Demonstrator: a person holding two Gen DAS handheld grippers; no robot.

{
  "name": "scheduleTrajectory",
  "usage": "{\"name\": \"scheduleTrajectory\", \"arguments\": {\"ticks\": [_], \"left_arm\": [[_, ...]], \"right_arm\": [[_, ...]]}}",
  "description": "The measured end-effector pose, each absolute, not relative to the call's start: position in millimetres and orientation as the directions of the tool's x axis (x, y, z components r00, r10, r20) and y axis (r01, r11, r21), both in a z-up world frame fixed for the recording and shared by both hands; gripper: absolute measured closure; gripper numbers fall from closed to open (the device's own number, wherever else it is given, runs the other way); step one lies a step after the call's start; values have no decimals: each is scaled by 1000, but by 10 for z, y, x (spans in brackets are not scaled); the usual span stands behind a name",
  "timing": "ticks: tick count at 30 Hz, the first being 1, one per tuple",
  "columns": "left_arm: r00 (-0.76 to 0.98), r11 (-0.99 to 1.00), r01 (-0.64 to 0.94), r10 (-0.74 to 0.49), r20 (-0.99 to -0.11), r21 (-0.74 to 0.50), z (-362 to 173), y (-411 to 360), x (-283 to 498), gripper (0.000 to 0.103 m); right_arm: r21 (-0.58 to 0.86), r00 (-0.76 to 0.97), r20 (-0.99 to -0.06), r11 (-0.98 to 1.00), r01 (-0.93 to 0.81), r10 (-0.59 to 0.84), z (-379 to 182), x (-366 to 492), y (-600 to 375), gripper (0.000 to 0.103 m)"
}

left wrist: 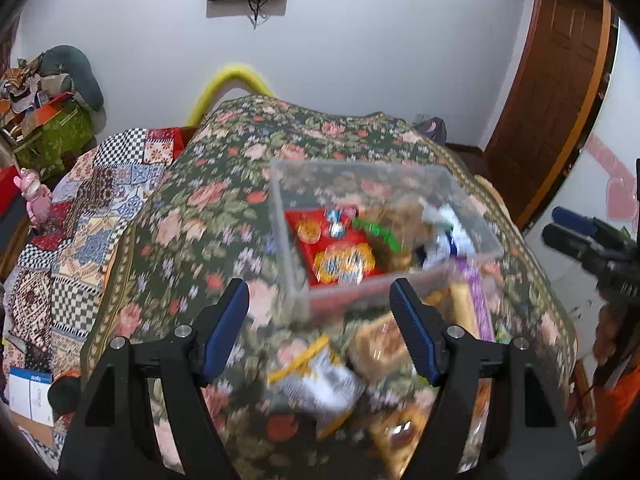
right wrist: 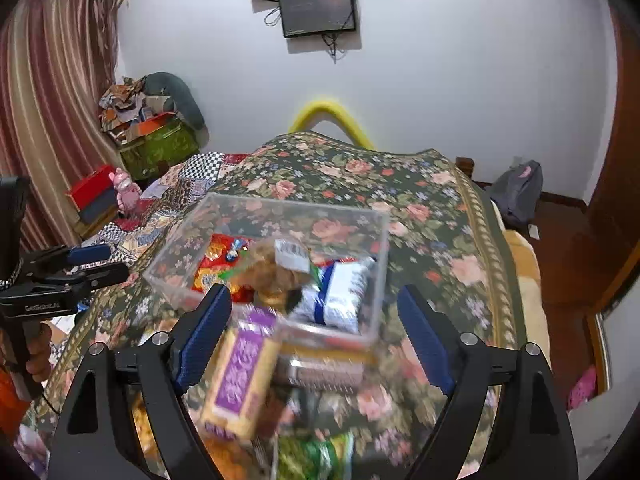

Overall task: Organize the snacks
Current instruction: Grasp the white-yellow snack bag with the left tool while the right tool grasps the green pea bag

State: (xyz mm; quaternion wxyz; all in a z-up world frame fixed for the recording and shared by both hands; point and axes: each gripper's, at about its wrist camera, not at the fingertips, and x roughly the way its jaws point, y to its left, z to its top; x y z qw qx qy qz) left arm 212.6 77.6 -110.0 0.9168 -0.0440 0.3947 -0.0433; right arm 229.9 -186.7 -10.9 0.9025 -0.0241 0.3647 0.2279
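A clear plastic box (left wrist: 472,196) (right wrist: 372,216) stands on the floral bedspread. It holds a red snack bag (left wrist: 340,252) (right wrist: 208,256), a brown snack, and a white and blue packet (right wrist: 344,292). Loose snacks lie in front of it: a white and yellow packet (left wrist: 316,384), a tan packet (left wrist: 380,344) and a purple and gold box (right wrist: 240,384) (left wrist: 476,300). My left gripper (left wrist: 320,320) is open and empty above the loose snacks. My right gripper (right wrist: 312,332) is open and empty over the purple box and the clear box's near wall.
The floral bedspread (left wrist: 224,200) (right wrist: 440,216) covers the bed, with a patchwork quilt (left wrist: 80,216) to the left. Boxes and clutter (right wrist: 152,136) stack by the wall at left. A wooden door (left wrist: 556,92) is at right. More snack packets (right wrist: 316,456) lie at the near edge.
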Motion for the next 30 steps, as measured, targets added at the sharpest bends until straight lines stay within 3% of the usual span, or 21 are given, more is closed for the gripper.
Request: {"name": "scheduleTrajectory", "arguments": {"ticks": [15, 28, 30], "left_arm": [[559, 991, 5, -113, -821, -133, -1851, 752, 1881, 26], [578, 991, -39, -81, -812, -127, -2112, 748, 2058, 26], [574, 989, -41, -92, -813, -141, -2142, 776, 2068, 28]], "right_arm": [[188, 458, -821, 918, -349, 341, -950, 1986, -2230, 20], [213, 374, -855, 901, -378, 360, -1312, 1818, -2060, 20], [186, 387, -855, 901, -391, 344, -1298, 1803, -2019, 29]]}}
